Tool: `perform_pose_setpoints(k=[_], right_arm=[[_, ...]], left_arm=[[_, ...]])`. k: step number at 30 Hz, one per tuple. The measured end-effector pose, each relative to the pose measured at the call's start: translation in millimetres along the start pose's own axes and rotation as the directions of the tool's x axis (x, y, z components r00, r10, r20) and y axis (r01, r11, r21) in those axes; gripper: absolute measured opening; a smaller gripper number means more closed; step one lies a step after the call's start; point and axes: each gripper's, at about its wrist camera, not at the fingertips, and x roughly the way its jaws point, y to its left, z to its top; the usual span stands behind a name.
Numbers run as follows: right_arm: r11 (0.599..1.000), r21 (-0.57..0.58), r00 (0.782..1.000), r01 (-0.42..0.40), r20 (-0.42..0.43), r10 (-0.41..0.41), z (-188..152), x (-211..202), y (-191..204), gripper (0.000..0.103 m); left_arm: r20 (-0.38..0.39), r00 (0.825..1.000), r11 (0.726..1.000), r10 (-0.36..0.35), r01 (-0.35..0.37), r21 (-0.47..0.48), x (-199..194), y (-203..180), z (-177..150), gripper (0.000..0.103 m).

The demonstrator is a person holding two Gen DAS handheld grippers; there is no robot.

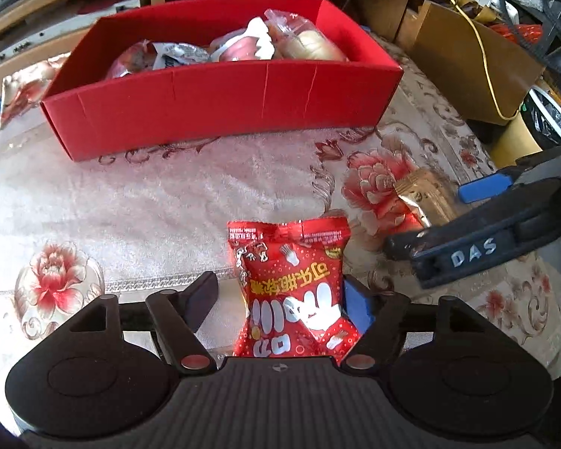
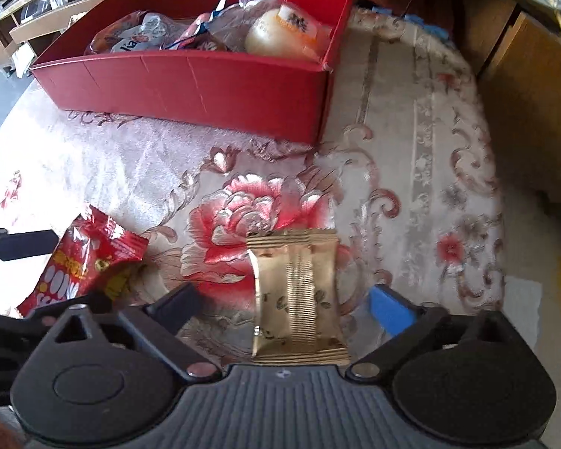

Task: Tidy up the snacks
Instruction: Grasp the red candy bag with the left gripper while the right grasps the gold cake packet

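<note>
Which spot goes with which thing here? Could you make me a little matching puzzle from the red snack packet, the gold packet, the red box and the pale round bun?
Things:
1. red snack packet
2. gold packet
3. red box
4. pale round bun

Places:
A. inside the box, at its right end
B. on the flowered cloth, between the right gripper's open fingers
C. at the back of the cloth, holding wrapped snacks
D. between the left gripper's fingers, against the blue pad

Pairs: 1-D, 2-B, 3-C, 4-A

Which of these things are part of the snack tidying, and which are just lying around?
Part of the job: red snack packet, gold snack packet, red box with snacks inside.

Just lying about: cardboard box, yellow cable, flowered tablecloth.
</note>
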Motion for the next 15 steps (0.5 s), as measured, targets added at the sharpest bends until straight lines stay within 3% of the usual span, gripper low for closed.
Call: perform_pose_setpoints(k=[5,8,11,15], right_arm=[[0.999,0.029,0.999,0.025,-0.031,-0.024,10,3,3,0.103],[0.998,0.058,0.999,0.035,0.013,-0.036,13,4,2,0.103],[0.997,0.064,0.998,0.035,0.055,-0.038,9,3,1,0.103],[0.999,0.031,0.999,0.024,0.046,-0.025,4,-2,2,0.103]], left_arm=[[-0.002,1.000,1.000,0.027,-0.027,-0.002,6,1,1,0.087],[-0.005,0.999,0.999,0.033,-0.033,0.011,8,-2,1,0.090],[-0.009,0.999,0.999,0.037,-0.037,0.018,10,-4,2,0.091],[-0.007,0.999,0.999,0.039,-0.039,0.003,9,0,2,0.087]])
